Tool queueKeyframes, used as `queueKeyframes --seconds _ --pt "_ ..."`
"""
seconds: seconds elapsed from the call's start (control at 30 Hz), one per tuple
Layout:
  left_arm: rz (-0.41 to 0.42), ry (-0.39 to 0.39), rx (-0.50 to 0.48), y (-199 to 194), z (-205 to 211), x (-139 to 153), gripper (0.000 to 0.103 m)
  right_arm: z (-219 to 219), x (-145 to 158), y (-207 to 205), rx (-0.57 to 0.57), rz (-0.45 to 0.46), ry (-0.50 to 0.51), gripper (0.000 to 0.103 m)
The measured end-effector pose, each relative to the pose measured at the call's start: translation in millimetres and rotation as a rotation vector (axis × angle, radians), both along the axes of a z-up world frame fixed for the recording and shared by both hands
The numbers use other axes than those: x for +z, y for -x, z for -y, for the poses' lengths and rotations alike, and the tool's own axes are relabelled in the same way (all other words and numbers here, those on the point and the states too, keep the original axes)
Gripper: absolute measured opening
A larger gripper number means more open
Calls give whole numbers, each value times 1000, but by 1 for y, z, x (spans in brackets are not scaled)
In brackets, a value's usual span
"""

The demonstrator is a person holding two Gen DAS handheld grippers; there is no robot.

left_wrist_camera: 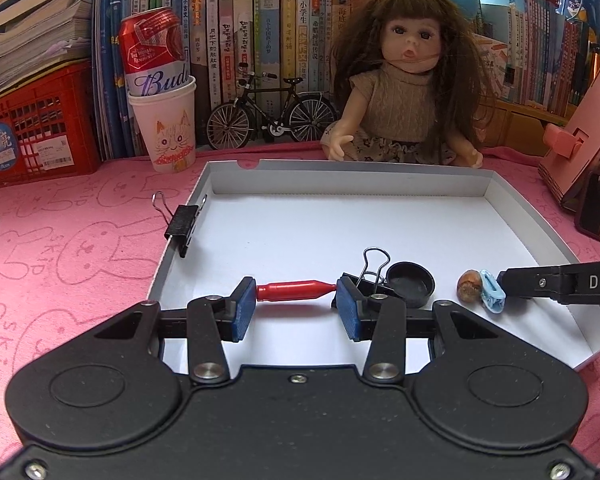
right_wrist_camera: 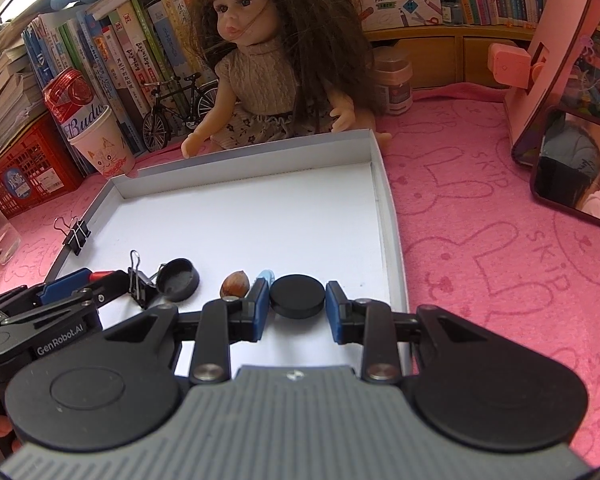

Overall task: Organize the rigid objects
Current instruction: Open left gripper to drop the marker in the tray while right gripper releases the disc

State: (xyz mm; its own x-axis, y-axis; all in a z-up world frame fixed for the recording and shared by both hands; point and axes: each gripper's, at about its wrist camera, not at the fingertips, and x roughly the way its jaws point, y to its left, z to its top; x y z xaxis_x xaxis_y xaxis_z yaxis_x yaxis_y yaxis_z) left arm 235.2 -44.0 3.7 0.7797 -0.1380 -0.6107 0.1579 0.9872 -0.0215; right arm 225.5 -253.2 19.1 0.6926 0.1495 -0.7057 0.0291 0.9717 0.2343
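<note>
A white shallow tray (left_wrist_camera: 512, 216) lies on the pink cloth. My left gripper (left_wrist_camera: 296, 304) has its blue pads at both ends of a red pen-like piece (left_wrist_camera: 296, 290) lying in the tray; whether it grips it I cannot tell. To its right in the tray are a black binder clip (left_wrist_camera: 370, 276), a black cap (left_wrist_camera: 411, 283), a hazelnut (left_wrist_camera: 470, 285) and a light blue clip (left_wrist_camera: 492, 290). My right gripper (right_wrist_camera: 297, 306) is slightly open around a black round disc (right_wrist_camera: 297, 295) that rests on the tray (right_wrist_camera: 384, 184); a small gap shows on the right side.
Another black binder clip (left_wrist_camera: 182, 226) is clamped on the tray's left wall. A doll (left_wrist_camera: 404, 92), a toy bicycle (left_wrist_camera: 272, 114), a paper cup holding a red can (left_wrist_camera: 166, 128), a red crate (left_wrist_camera: 36, 128) and books stand behind. A pink stand (right_wrist_camera: 548, 60) and phone (right_wrist_camera: 576, 168) are at right.
</note>
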Motion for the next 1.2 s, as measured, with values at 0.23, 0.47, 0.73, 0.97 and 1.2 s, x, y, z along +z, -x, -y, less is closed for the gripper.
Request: queueKeyframes --seconds 0.23,0.47,0.73,0.97,1.2 --pt "1 7 -3 -1 2 -1 42 -1 0 -1 -2 6 3 36" --pt "1 11 -15 -2 5 -1 42 -1 -1 -2 -2 6 5 36" --pt "-3 9 -27 -1 11 1 42 -3 0 -3 0 2 12 36" --pt "13 13 -40 2 12 3 50 -2 -1 -2 -4 3 8 38" --pt "34 16 -50 8 10 10 70 0 1 0 -11 8 -1 56"
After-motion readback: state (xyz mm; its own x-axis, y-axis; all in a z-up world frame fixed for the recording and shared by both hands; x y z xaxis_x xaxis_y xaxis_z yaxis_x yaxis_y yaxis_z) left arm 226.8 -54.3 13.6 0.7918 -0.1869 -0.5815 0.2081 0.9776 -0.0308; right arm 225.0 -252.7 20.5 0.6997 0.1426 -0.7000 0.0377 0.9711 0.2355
